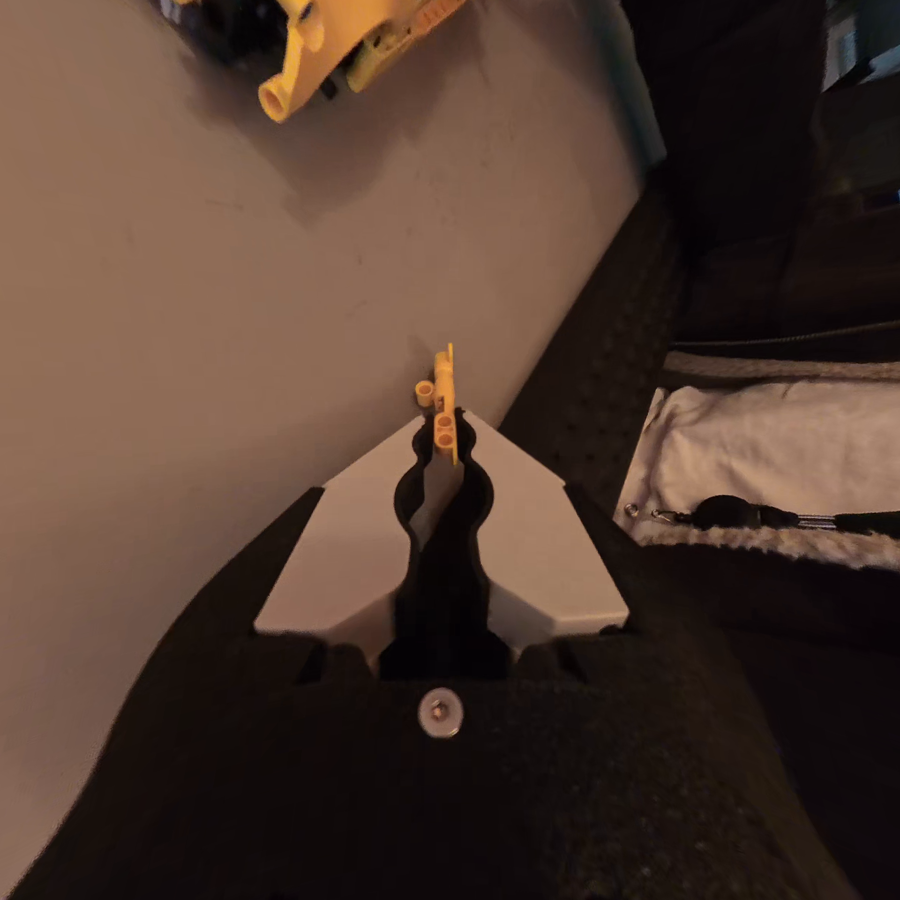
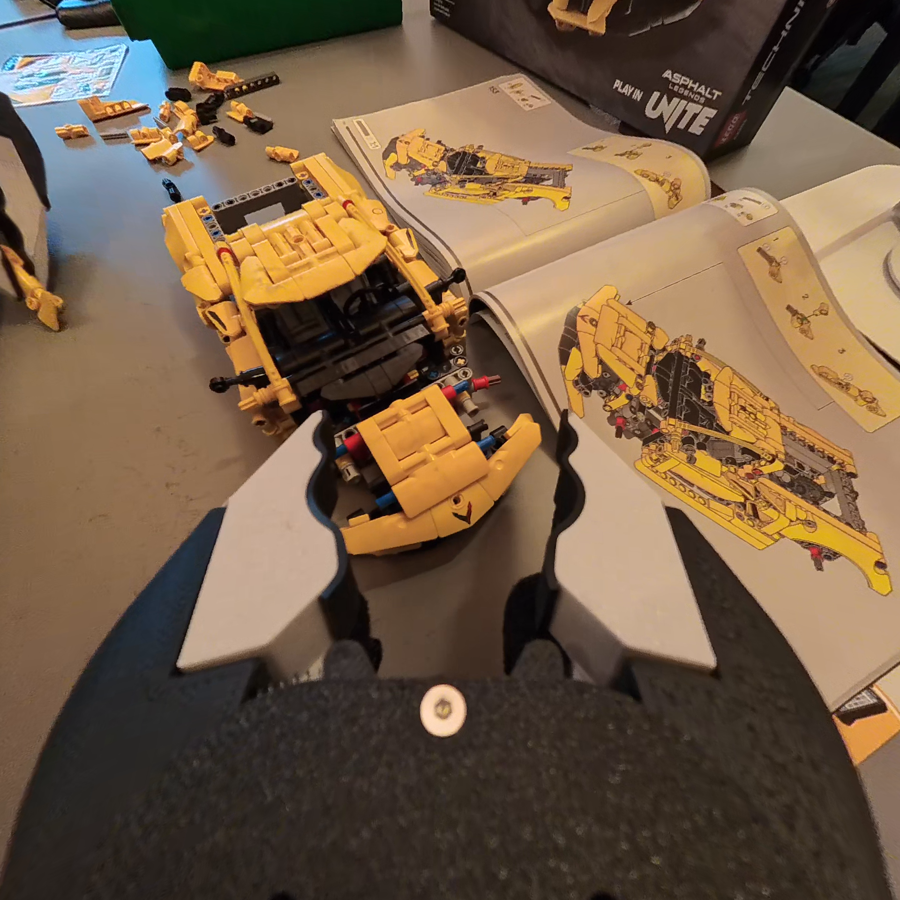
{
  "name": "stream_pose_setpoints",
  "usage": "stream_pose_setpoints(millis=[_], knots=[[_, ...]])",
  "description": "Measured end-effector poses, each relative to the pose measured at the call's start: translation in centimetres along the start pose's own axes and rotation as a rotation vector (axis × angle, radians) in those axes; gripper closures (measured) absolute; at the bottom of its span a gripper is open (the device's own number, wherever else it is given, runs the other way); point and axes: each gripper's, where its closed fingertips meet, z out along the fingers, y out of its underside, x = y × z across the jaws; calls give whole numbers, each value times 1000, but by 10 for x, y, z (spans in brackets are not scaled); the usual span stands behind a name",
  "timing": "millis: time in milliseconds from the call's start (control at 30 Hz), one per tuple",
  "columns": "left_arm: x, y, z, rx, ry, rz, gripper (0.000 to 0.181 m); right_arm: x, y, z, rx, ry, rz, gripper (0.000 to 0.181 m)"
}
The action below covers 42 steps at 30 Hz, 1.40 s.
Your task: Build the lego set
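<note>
Car model (image 2: 316,311), yellow, part-built, sits on grey surface (image 2: 97,438) just ahead of right claw (image 2: 440,438), jaws spread, gripping nothing. Left claw (image 1: 445,428) clenched on small yellow piece (image 1: 444,404). Open instruction booklet (image 2: 609,341) beside car; printed box (image 2: 682,73) behind; loose parts (image 2: 185,121) beyond.

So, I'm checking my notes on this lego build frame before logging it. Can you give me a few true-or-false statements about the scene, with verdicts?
1. The left gripper is shut on a small yellow piece. True.
2. The right gripper grips the yellow car. False: its jaws are open around the car's front end, holding nothing.
3. The instruction booklet lies open beside the car. True.
4. The loose pieces sit inside the green bin. False: they are scattered on the table.
</note>
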Motion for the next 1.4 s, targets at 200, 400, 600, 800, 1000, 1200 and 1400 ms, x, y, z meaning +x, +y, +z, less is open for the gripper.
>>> stream_pose_setpoints(millis=[200,400,600,800,1000,1200,1400], knots=[[-3,3,0,-23,-41,20,170,-1,4,1,-13,-10,2,92],[-13,4,-17,6,-124,49,158,-5,16,-1,-60,-60,43,92],[-16,-70,-22,270,-190,97,145,-11,26,2,-79,-113,80,89],[-35,-103,21,228,-285,105,127,-19,26,1,-83,-166,153,86],[-43,-103,13,249,-354,118,125,-62,34,-23,-105,-266,244,87],[-39,-107,13,205,-299,197,115,-133,49,-53,-107,-326,251,68],[-35,-118,23,67,-205,306,114,-148,67,-87,-163,-369,248,90]])
